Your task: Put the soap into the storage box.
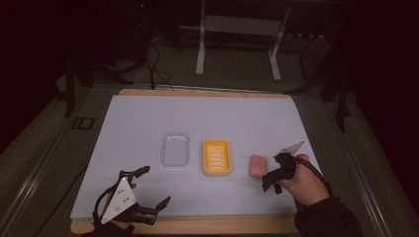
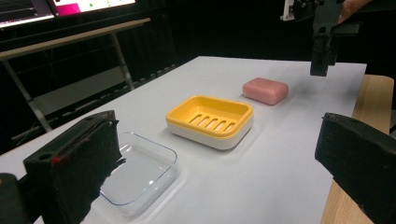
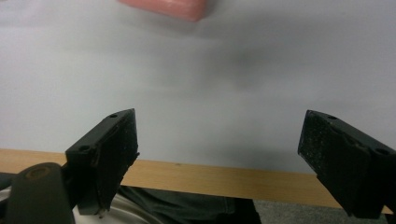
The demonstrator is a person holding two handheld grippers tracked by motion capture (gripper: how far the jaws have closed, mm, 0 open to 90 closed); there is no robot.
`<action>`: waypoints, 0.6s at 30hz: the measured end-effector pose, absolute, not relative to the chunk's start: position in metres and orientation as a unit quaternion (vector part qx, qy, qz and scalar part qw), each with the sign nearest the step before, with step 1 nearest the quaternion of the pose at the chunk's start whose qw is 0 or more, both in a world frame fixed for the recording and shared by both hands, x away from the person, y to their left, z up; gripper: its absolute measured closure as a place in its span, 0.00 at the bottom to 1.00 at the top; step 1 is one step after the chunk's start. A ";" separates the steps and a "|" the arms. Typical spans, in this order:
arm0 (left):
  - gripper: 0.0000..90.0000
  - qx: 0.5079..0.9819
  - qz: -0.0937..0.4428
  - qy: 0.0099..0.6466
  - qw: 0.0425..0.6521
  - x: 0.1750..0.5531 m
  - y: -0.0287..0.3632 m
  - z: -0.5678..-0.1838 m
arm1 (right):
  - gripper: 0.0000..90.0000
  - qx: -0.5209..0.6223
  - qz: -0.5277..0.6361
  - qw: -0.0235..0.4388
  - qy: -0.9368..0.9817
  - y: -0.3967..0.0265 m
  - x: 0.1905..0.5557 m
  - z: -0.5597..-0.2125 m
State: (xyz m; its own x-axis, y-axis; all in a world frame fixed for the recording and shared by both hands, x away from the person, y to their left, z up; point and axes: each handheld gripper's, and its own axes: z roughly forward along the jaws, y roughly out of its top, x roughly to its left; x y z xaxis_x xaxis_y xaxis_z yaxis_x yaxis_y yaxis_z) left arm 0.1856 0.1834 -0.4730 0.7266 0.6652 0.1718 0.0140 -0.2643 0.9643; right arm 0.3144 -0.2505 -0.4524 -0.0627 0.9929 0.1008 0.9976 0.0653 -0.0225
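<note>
up top, our right gripper [image 1: 271,181] sits jaws apart just beside the pink rectangular soap bar [image 1: 258,165] on the white table; left gripper view adds its orange slotted soap dish [image 2: 210,121].

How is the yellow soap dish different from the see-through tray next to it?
The yellow soap dish is solid-coloured with a white base, while the clear tray lets the white table cover show through. The yellow soap dish has slots in its floor; the clear tray has a smooth floor. The yellow soap dish stands taller; the clear tray is shallower. Both are empty rounded rectangles, lying side by side.
</note>
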 end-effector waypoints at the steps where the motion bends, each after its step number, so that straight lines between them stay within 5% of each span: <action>1: 0.01 0.740 0.290 0.229 0.562 0.186 0.183 -0.473 | 0.13 -0.682 -0.027 0.045 -0.730 -0.248 0.315 -0.453; 18: 0.01 0.739 0.290 0.227 0.564 0.185 0.183 -0.473 | 0.13 -0.679 -0.037 0.051 -0.731 -0.212 0.330 -0.451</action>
State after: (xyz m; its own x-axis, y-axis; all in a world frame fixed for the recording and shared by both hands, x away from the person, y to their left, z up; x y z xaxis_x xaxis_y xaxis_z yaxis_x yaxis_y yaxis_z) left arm 0.1849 0.1834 -0.4726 0.7290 0.6626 0.1720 0.0093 -0.2608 0.9654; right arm 0.3300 -0.2123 -0.4507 -0.0727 0.9894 0.1256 0.9971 0.0752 -0.0148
